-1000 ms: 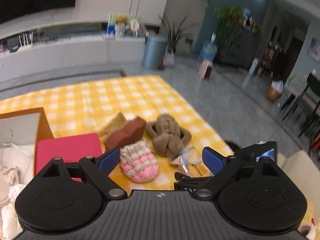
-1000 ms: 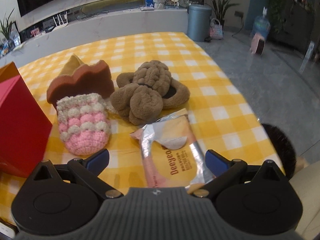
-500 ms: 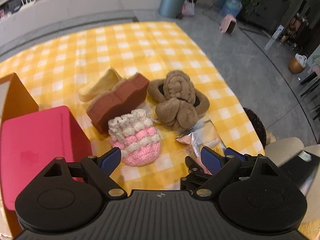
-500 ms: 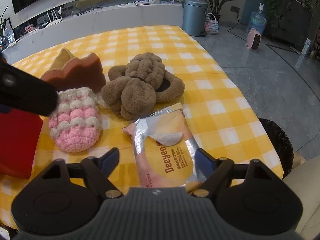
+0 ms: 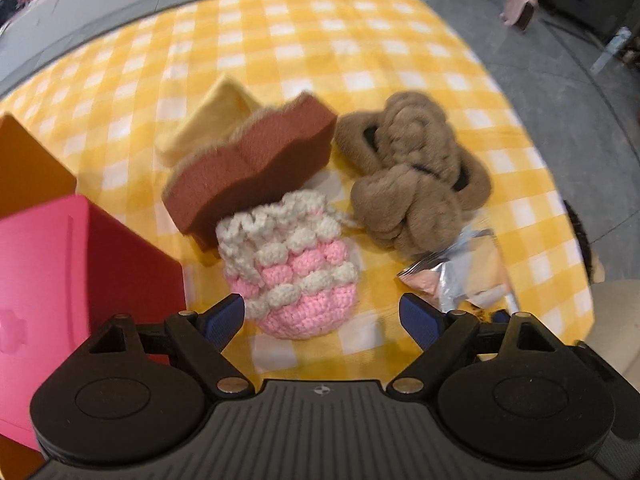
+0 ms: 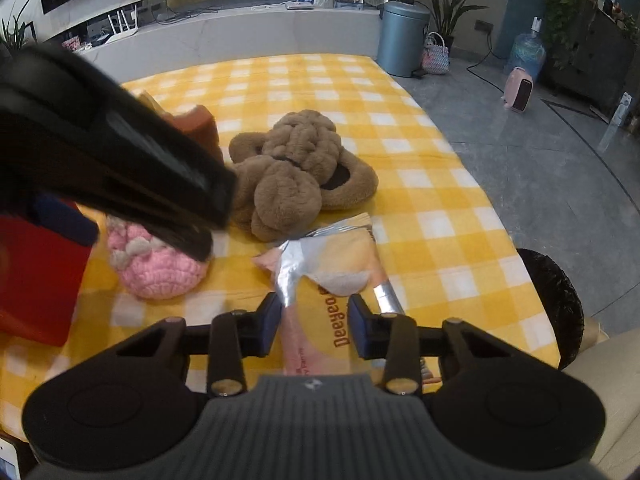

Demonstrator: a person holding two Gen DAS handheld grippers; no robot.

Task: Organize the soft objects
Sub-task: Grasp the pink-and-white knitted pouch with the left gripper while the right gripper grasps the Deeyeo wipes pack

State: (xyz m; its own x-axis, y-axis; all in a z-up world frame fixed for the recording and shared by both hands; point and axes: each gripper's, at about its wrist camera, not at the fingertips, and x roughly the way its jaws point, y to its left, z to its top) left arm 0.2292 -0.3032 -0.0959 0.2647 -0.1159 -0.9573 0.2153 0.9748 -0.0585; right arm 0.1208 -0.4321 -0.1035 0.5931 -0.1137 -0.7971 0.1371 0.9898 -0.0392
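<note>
Nearest in the right wrist view, the right gripper (image 6: 313,323) has its jaws closing around the lower part of the snack packet (image 6: 335,280), which lies between the blue pads; whether they already press on it is hard to tell, and the packet's near end is hidden under the gripper body. In the left wrist view the left gripper (image 5: 322,318) stands wide open and holds nothing, with the pink and cream crocheted pouch (image 5: 290,268) just beyond its pads, toward the left one. The packet shows there only as a crumpled silver corner at about 4 o'clock from the pouch, its lower end cut off by the right finger. At 9 o'clock from the pouch stands a pink box (image 5: 76,280), its near side cut by the frame edge. Behind the pouch, touching it at 11 o'clock, lies the brown sponge (image 5: 252,168), and a yellow sponge (image 5: 208,128) sits partly hidden behind that. At 2 o'clock from the pouch rests the brown plush slippers (image 5: 412,176) bundle. All lie on the yellow checked tablecloth (image 5: 320,32). In the right wrist view the left gripper's dark blurred body covers most of the sponges and the pouch's top.
</note>
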